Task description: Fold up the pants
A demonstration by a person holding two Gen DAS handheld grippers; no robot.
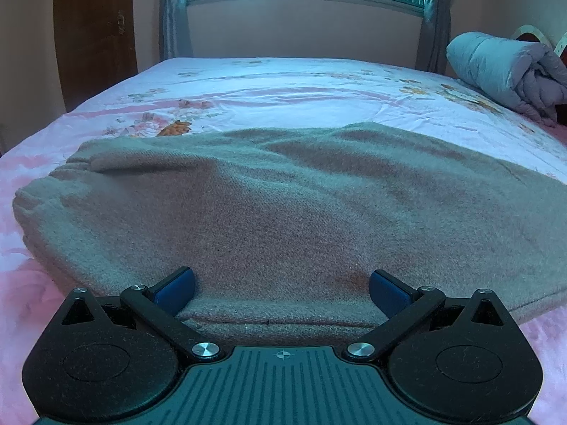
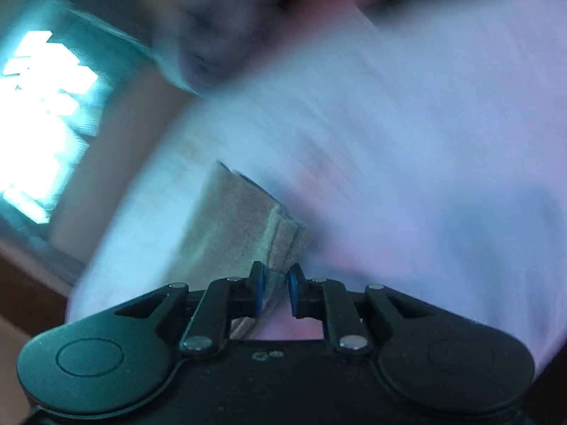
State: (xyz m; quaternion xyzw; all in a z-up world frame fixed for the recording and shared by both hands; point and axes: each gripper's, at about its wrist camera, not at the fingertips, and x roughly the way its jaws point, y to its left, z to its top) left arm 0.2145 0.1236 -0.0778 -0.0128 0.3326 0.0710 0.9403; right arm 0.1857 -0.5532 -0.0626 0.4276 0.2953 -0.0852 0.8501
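Lying on: the grey-brown knit pants [image 1: 283, 205] are spreading flat across the floral bed sheet [image 1: 283, 95].
Left gripper [image 1: 281, 292]: its jaws are standing wide open over the near hem of the pants.
Right gripper [image 2: 277, 292]: its jaws are pinching a folded pants edge [image 2: 248, 233]; this view is blurring badly.
Far corner: a rolled grey duvet [image 1: 506, 71] is resting there.

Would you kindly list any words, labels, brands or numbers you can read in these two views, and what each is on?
No readable text in either view.
Left claw body: only a small crosshair mark, no letters.
Pants, bedsheet: no labels; sheet shows flowers only.
Right claw view: heavily blurred; nothing legible.
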